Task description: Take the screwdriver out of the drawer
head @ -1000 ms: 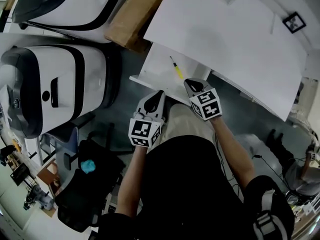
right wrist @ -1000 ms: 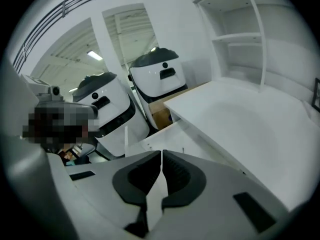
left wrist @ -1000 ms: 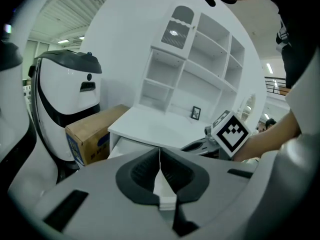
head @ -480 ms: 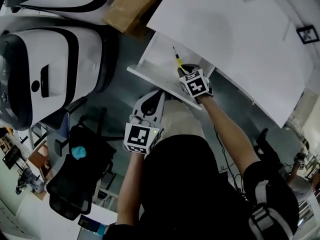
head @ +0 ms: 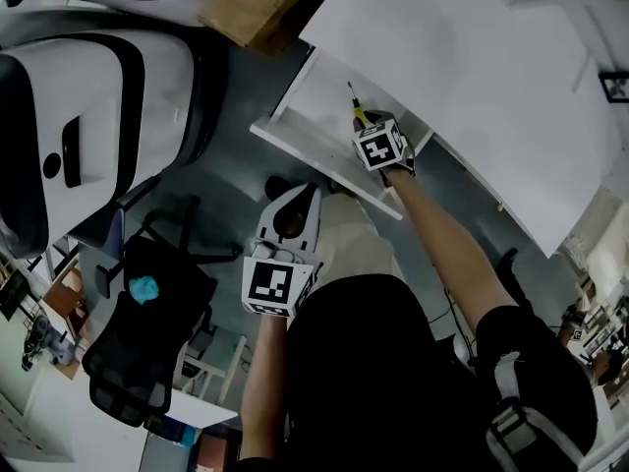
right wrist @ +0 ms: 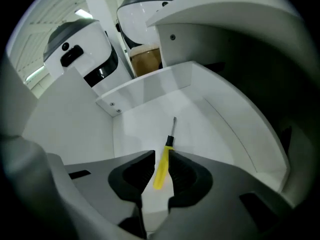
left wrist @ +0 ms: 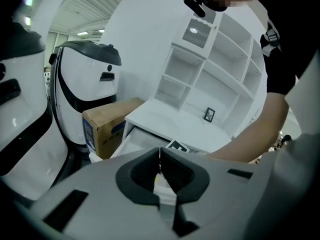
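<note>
A screwdriver [head: 356, 109] with a yellow handle [right wrist: 161, 169] and a thin dark shaft lies on the floor of the open white drawer [head: 305, 147]. My right gripper [head: 364, 123] reaches steeply down into the drawer. In the right gripper view its jaws [right wrist: 161, 156] stand a little apart, one on either side of the yellow handle, and I see no pad pressing on it. My left gripper [head: 307, 193] hangs outside the drawer, in front of its front panel. Its jaws [left wrist: 160, 154] are shut with nothing between them.
The drawer sticks out from under a white desk top [head: 472, 77]. A large white and black machine [head: 88, 96] and a cardboard box [head: 256, 8] stand to the left. A black chair [head: 147, 342] is at the lower left. White shelves [left wrist: 220, 59] rise behind the desk.
My right gripper has gone from the drawer's front edge down into the drawer and now straddles the screwdriver's handle. My left gripper has dropped slightly and stays shut.
</note>
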{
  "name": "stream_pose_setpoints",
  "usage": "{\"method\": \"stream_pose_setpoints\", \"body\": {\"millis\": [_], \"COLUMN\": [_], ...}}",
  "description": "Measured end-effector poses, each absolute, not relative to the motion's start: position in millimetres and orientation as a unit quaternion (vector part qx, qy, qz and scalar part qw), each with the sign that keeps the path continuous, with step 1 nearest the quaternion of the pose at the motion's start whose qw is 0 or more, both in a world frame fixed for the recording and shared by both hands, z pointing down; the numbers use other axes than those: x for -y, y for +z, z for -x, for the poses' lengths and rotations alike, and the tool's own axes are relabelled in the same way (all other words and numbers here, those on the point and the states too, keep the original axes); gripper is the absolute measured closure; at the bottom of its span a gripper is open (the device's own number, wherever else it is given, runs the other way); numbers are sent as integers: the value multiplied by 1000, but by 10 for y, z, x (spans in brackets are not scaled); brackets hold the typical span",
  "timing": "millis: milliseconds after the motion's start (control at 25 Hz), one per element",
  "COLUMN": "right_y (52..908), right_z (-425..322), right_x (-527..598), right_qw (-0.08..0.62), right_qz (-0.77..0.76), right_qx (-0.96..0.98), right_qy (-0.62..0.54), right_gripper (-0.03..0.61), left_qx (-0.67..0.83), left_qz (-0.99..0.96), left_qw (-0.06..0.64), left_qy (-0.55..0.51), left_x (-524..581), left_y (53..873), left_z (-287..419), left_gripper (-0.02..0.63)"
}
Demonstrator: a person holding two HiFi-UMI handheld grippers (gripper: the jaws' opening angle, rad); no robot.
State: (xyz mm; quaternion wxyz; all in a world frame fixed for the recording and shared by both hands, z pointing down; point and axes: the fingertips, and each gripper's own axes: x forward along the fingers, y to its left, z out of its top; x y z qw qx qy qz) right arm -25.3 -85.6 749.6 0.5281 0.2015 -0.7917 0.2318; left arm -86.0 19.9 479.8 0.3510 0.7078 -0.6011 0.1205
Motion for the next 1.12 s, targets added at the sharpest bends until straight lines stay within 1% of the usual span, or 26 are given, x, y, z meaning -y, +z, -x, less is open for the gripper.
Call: {"method": "stream_pose_setpoints", "body": {"millis": [160,280,720,880,1000,1120], "right_y": [7713,7838,7993,7927,7738,7481], "right_z": [273,240,279,294,306,306], "right_x": [821,845,864,817,702,650], "right_qw": [552,569,581,577,567,550], "right_qz": [-195,-207,-198,-185,-161,-152], "right_qx": [779,763,762,772,786,802], "right_qy": [225,225,207,194,185,175], "right_gripper": [465,482,488,491,492,492], "left_qx": [606,607,612,614,615,615], "left_qz": [-700,-696,-692,-691,-689,-695], "left_qw": [360,365,363,361,365,355], "left_qy": [119,116,122,122,116,108], "left_x": [-188,-211,-314,-396,-477,-475], "left_y": [4834,4884,4920,4916,4869,4767], "left_z": [895,888,892,913,895,874], "left_gripper": [589,589,589,589,589,589]}}
